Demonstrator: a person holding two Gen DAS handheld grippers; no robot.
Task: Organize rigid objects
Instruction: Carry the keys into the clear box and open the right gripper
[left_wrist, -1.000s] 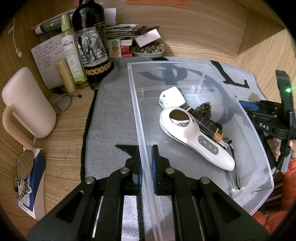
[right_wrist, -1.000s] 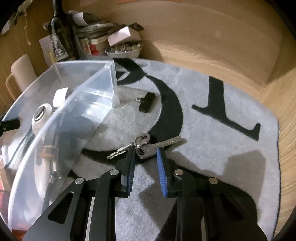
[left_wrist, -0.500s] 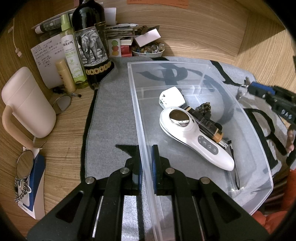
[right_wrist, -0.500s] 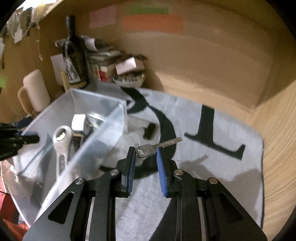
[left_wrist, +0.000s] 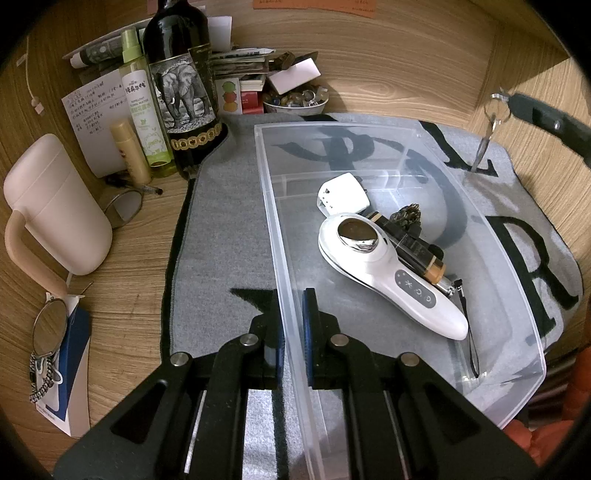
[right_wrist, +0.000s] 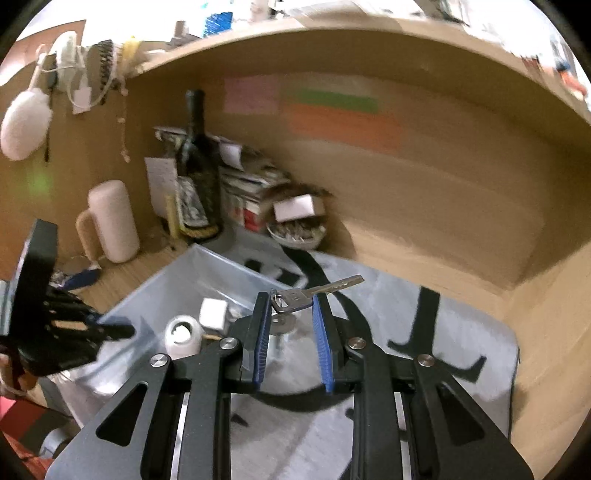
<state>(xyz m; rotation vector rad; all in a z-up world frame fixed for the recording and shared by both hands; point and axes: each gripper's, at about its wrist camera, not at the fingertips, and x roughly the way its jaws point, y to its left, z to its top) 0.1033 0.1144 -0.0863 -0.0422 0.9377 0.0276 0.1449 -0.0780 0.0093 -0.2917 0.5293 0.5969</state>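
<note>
My right gripper (right_wrist: 291, 308) is shut on a bunch of keys (right_wrist: 295, 297) and holds it in the air above the far right corner of a clear plastic bin (right_wrist: 162, 288). In the left wrist view the keys (left_wrist: 491, 118) dangle from the right gripper (left_wrist: 508, 105) over the bin's far right edge. My left gripper (left_wrist: 291, 328) is shut on the bin's near left wall (left_wrist: 275, 236). Inside the bin lie a white handheld device (left_wrist: 388, 266), a white charger (left_wrist: 343, 194), a dark tube (left_wrist: 410, 245) and a small dark trinket (left_wrist: 408, 214).
The bin sits on a grey mat with black letters (left_wrist: 221, 229). Bottles (left_wrist: 181, 88), a beige mug (left_wrist: 55, 206), papers and a bowl of small items (left_wrist: 295, 101) crowd the back left. A small black object (right_wrist: 253, 265) lies on the mat. Wooden walls enclose the back and right.
My right gripper has lifted the keys off the mat and carried them up and left toward the bin. My left gripper has held still on the bin wall.
</note>
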